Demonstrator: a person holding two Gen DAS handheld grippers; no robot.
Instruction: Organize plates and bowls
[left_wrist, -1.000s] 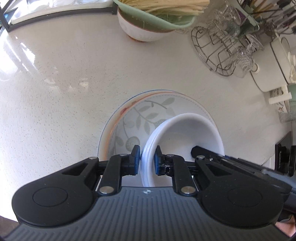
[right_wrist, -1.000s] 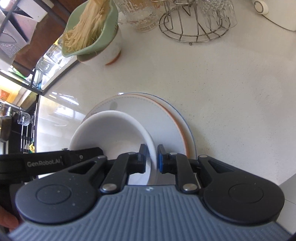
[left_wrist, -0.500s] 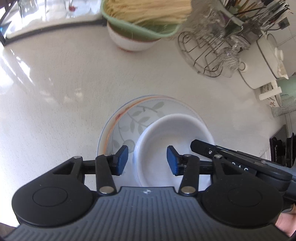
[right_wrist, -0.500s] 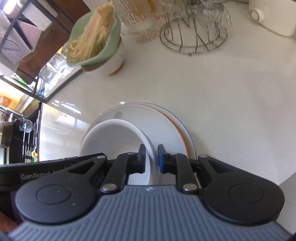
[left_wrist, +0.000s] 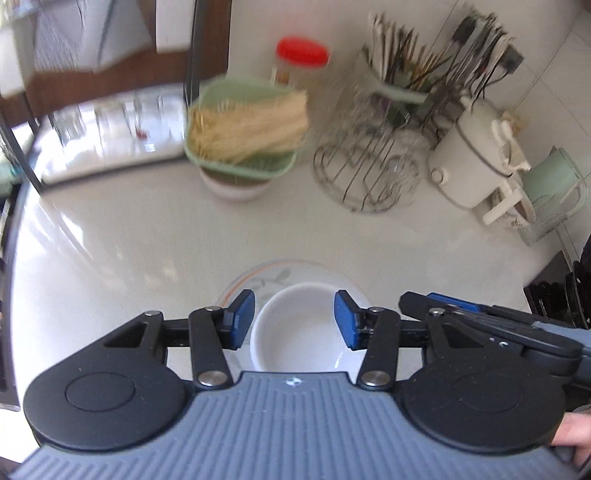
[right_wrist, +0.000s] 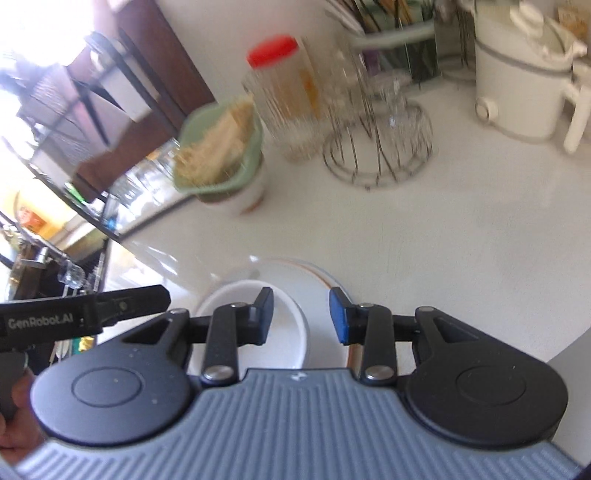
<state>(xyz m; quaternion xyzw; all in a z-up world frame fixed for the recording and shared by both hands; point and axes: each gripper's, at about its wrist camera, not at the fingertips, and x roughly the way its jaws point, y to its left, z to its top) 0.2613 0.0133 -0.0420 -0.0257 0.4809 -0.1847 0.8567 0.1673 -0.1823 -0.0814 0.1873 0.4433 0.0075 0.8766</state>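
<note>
Left claw (left_wrist: 294, 320): fingers spread apart, gripping nothing, held above the bowl (left_wrist: 299, 328). Right claw (right_wrist: 301, 315): fingers likewise apart and empty, over the bowl's (right_wrist: 258, 325) right rim. The white bowl sits inside the leaf-patterned plate (left_wrist: 266, 282), which rests on the white counter (left_wrist: 147, 236). Toward the rear of the counter stand a green basket (left_wrist: 243, 125) of pale sticks on a white bowl, a wire rack (left_wrist: 365, 173) of glasses, and a white kettle (left_wrist: 476, 158). Background blurred.
</note>
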